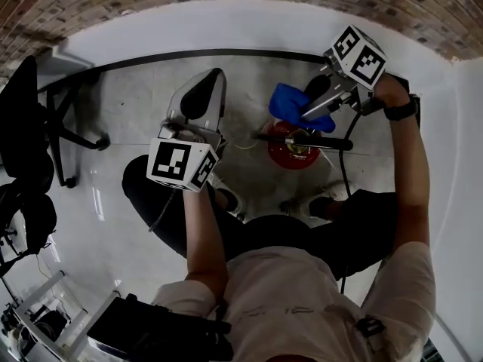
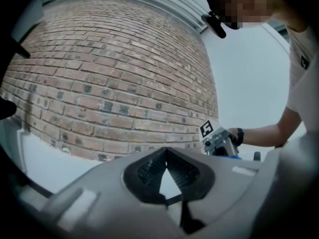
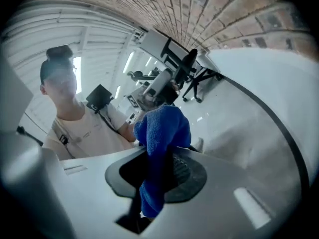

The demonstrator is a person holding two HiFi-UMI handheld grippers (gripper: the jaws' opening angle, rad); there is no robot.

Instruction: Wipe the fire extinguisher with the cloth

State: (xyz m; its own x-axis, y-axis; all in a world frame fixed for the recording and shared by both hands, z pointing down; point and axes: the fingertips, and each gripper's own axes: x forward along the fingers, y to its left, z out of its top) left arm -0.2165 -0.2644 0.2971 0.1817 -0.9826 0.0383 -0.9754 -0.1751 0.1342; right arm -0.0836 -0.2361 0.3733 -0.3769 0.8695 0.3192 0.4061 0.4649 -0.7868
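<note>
1. Pinching the cloth (image 3: 162,128) fast between the fingers (image 3: 185,169) of the right gripper (image 1: 315,90); most of it bunched past the tips, a tail hanging behind them.
2. Hovering with that cloth just above the top of the fire extinguisher (image 1: 287,151); contact not clear from any view.
3. Standing upright on the floor (image 1: 121,127), seen from above, between the person's shoes (image 1: 230,200); black handle (image 1: 302,138) lying across its top.
4. Left gripper (image 1: 202,96) raised to the left, well apart from the extinguisher; fingers (image 2: 149,171) closed tip to tip on nothing.
5. Likely trouble: snagging the loose bunch on the handle while rubbing near the top; dragging hard enough to pull the cloth out of its narrow pinch.
6. Also: pushing sideways with nothing steadying the cylinder, and so rocking or tipping it; bracing with the left gripper probably wise.
7. Room: open floor ahead, up to the white wall base (image 1: 226,29); office chair (image 1: 45,127) well off to the left, no obstacle.
8. Tight side: shoes and legs close behind the extinguisher, leaving little space to reach round its near face.
</note>
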